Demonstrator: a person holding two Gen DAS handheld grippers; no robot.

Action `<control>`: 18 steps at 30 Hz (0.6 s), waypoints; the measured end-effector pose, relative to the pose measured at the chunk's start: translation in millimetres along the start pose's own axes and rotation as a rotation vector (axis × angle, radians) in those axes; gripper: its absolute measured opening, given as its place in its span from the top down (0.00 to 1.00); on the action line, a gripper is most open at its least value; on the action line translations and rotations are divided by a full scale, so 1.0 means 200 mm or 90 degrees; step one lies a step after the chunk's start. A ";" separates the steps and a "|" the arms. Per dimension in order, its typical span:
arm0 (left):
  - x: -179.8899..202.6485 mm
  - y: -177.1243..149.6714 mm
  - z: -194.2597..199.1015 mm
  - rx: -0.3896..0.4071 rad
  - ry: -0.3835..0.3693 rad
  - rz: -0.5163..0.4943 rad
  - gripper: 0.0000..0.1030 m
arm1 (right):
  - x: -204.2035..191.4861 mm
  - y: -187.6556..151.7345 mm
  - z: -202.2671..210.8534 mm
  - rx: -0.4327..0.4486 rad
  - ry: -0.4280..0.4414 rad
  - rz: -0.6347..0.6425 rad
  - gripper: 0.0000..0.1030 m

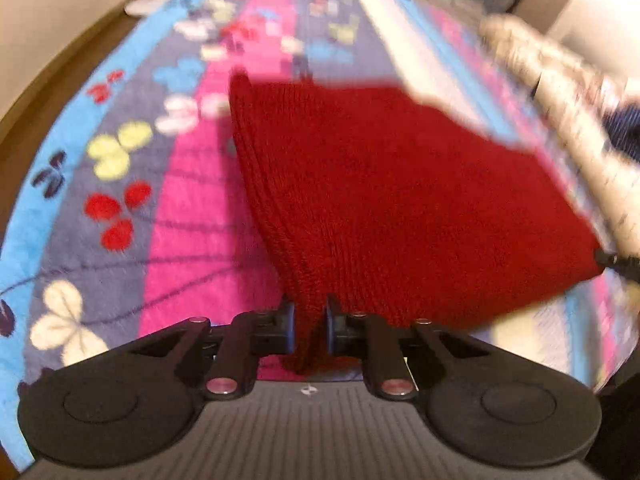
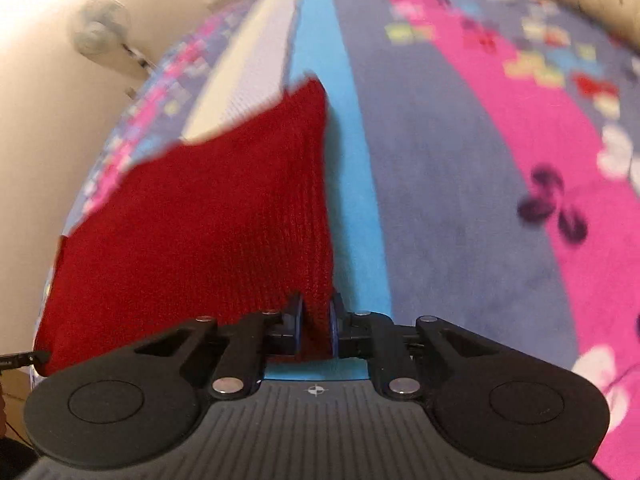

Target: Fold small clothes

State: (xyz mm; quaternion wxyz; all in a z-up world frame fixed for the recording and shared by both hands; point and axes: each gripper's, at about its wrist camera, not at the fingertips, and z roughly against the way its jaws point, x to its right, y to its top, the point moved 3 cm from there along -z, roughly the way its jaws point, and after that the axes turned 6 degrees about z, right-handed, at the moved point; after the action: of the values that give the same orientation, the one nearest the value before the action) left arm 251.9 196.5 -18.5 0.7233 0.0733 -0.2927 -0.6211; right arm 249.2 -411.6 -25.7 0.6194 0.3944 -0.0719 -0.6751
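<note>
A red knitted garment [image 1: 380,184] hangs stretched above a bright patterned blanket. My left gripper [image 1: 310,320] is shut on its near left corner, with the knit bunched between the pads. The same red knit [image 2: 208,216] fills the left half of the right wrist view, where my right gripper [image 2: 316,326] is shut on its right corner. The other gripper's black tip [image 1: 616,262] shows at the garment's far right corner in the left wrist view, and again as a black tip [image 2: 24,360] at the left edge of the right wrist view.
The blanket [image 1: 120,200] has blue, grey and pink bands with butterfly shapes. A beige fuzzy roll [image 1: 560,92] lies along its right side. A standing fan [image 2: 100,28] is by the pale wall. Wooden floor [image 1: 24,92] shows at the left.
</note>
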 end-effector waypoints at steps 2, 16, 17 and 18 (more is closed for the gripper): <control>-0.04 0.01 0.11 0.043 -0.042 0.042 0.86 | 0.01 0.02 0.12 0.056 0.037 -0.007 0.88; 0.01 0.00 0.02 0.020 0.066 -0.058 0.69 | 0.02 -0.07 0.06 -0.027 -0.078 0.076 0.72; 0.04 0.01 0.04 0.048 0.068 -0.072 0.69 | -0.01 -0.05 0.09 0.004 -0.080 0.094 0.71; 0.07 0.02 0.07 0.072 0.065 -0.088 0.69 | -0.04 -0.04 0.12 0.030 -0.064 0.108 0.70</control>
State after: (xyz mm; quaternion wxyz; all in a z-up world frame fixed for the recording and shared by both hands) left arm 248.5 187.8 -1.3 0.6874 0.1658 -0.2844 -0.6474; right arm 227.5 -412.4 -10.5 0.6604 0.3668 -0.1516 -0.6374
